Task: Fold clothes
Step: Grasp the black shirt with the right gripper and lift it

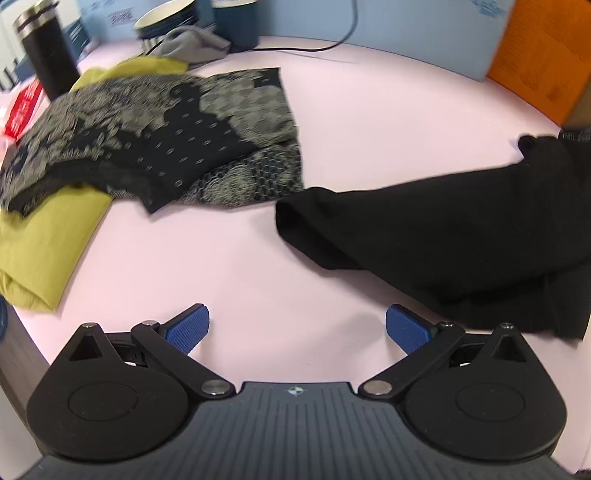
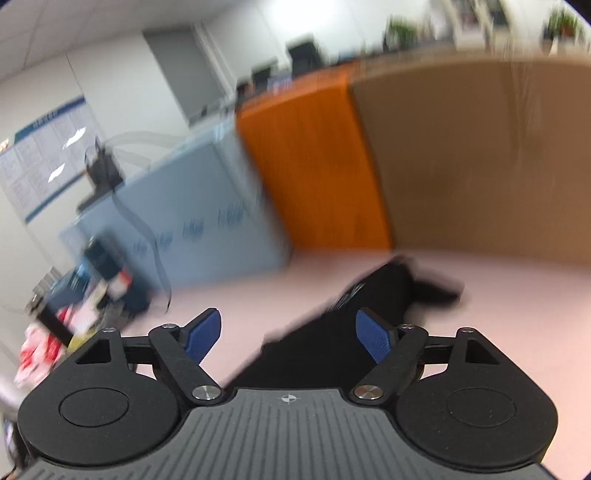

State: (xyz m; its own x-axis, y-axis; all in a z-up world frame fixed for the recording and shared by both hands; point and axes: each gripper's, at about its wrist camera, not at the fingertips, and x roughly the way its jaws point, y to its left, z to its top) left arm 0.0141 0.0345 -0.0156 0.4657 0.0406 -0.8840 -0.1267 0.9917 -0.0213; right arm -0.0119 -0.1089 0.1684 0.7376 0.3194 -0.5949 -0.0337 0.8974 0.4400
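A black garment lies crumpled on the pink table, at the right in the left wrist view. My left gripper is open and empty, hovering over bare table just left of the garment's near edge. A black-and-grey patterned garment lies on a yellow-green garment at the left. In the blurred right wrist view my right gripper is open and empty, above the black garment, which runs between and beyond its fingers.
At the table's back stand a black tumbler, a bowl, a dark cup, a grey cloth and a black cable. A red packet lies far left. Blue and orange partitions enclose the table.
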